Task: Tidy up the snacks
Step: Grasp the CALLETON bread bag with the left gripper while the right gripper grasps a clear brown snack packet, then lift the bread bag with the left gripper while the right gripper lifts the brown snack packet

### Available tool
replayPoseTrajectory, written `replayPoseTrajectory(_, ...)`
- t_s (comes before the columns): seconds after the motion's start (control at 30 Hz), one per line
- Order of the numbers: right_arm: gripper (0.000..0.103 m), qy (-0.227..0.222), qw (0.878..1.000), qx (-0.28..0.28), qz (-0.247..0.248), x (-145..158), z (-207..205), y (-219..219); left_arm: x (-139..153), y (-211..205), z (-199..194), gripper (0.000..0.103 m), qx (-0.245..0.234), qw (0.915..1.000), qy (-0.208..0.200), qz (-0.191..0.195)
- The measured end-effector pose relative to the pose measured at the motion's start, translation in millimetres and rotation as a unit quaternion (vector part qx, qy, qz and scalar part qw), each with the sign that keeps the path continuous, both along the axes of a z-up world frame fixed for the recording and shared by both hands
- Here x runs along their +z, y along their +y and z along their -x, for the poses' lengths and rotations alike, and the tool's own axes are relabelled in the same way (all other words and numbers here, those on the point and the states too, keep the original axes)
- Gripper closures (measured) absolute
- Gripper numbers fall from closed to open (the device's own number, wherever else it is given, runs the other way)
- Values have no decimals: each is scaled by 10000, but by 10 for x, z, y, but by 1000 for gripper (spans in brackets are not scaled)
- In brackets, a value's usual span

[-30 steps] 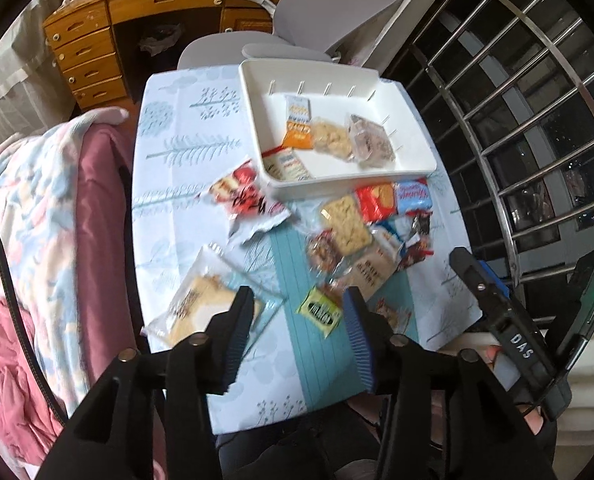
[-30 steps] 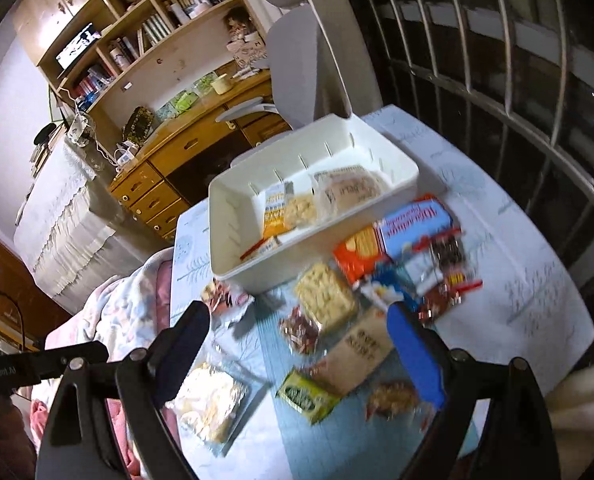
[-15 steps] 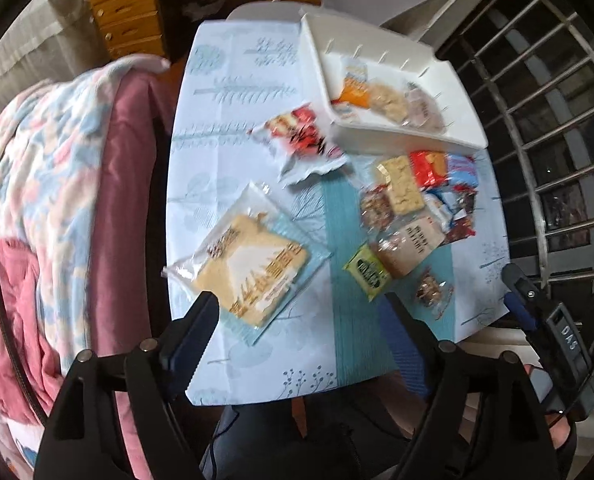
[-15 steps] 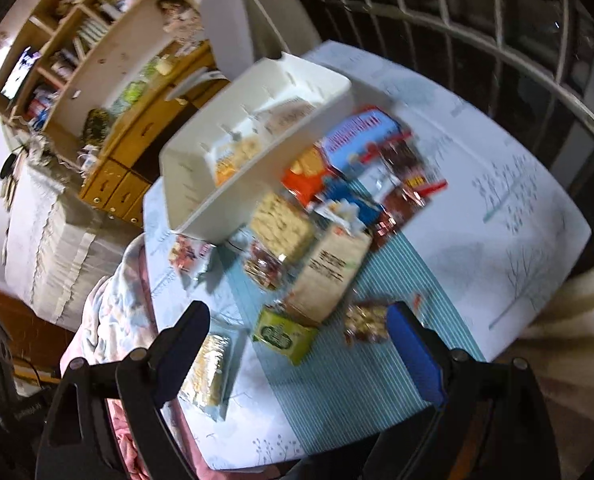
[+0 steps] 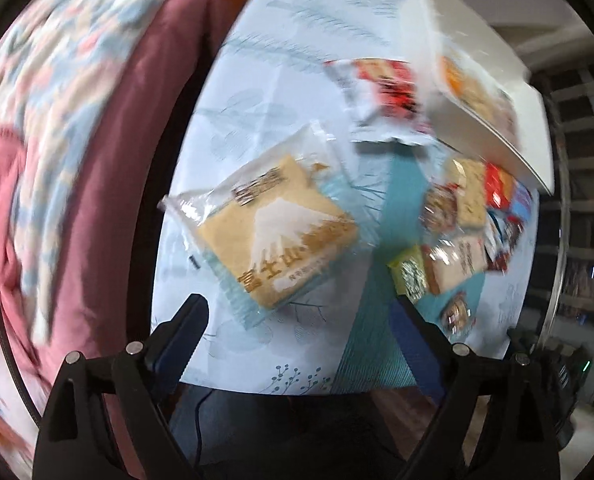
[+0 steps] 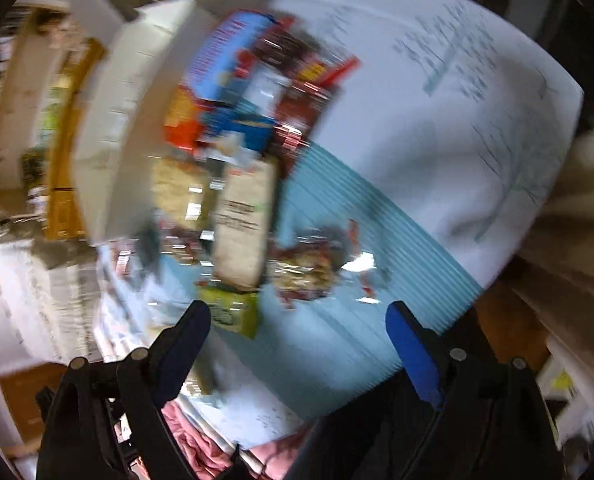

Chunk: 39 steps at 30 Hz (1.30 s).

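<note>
Hovering spread apart and empty, the left tool (image 5: 297,320) and right tool (image 6: 297,322) overlook one white tray (image 5: 493,64).

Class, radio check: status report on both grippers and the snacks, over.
Left gripper open, empty, over the Mount Fuji cracker packet. Right gripper open, empty. Snack pile loose beside white tray. Path unobstructed.
</note>
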State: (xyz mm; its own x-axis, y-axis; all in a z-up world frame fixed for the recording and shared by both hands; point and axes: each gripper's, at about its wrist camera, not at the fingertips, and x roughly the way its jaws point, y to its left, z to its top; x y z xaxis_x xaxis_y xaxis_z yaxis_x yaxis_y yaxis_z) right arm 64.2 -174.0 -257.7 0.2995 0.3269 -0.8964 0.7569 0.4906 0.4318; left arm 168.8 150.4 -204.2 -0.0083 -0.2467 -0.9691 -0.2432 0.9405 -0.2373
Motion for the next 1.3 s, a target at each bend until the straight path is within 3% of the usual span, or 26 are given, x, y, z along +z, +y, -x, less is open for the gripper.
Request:
replayPoseTrajectory(0.1, 17, 244, 9986, -158, -449, -166, -27, -59, -210, 128, -34, 12, 661, 9969, 377, 176)
replayPoseTrajectory(0.23, 18, 463, 9961, -189, -730, -286, -123, -111, -374, 194, -97, 12, 1207, 9907, 560, 287)
replayPoseTrajectory(0.47, 24, 892, 9914, 264, -925, -460, -420, -63, -662, 255, -233, 5, 1973, 9747, 1034, 199)
replayPoseTrajectory(0.8, 35, 1593, 9796, 867, -870, -760, -604, 87, -1022, 172, -442, 1, 2097, 9670, 1439, 124)
replayPoseTrajectory(1.3, 40, 1934, 9695, 1415, -510, -809, -927, 160, -1198, 142, -654, 0, 2443, 9522, 1817, -231)
